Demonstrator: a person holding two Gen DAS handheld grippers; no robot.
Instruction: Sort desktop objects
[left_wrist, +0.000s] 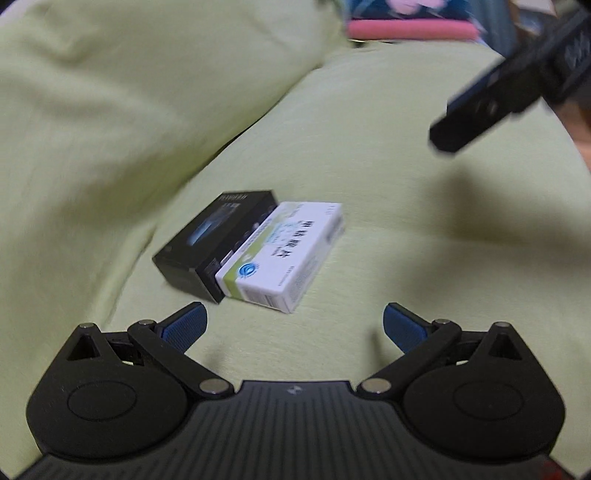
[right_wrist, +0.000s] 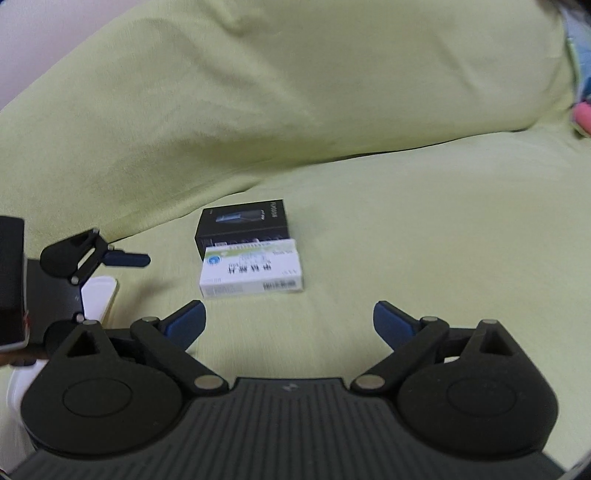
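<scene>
Left wrist view
Left gripper (left_wrist: 295, 325): black two-finger claw with blue ribbed pads, jaws spread wide, nothing between them.
Black box (left_wrist: 210, 243): small glossy black cardboard carton with a pale blue picture on its top face, lying flat ahead of the claw and a little toward its left finger.
White box (left_wrist: 284, 251): white cardboard medicine carton with a green stripe, a blue round logo and dark printed characters, lying flat just ahead of the claw's gap, its long side touching the black box.
Surface (left_wrist: 406, 240): light green woven sofa seat cover under both boxes and under the claw.
Back cushion (left_wrist: 129, 110): light green cushion rising beyond the boxes, to the far left of the claw.
Right gripper (left_wrist: 491, 107): its black fingers enter from the upper right, well ahead of the left claw and apart from the boxes; blurred.

Right wrist view
Right gripper (right_wrist: 288, 323): same black build with blue pads, jaws spread wide and empty.
White box (right_wrist: 251, 269): just ahead of the claw's gap, slightly left of centre, barcode end facing the claw.
Black box (right_wrist: 242, 225): directly beyond the white box, touching it.
Left gripper (right_wrist: 110, 288): at the left of the right claw, jaws apart.
White object (right_wrist: 98, 299): flat, pale, partly hidden behind the left gripper; cannot tell what it is.
</scene>
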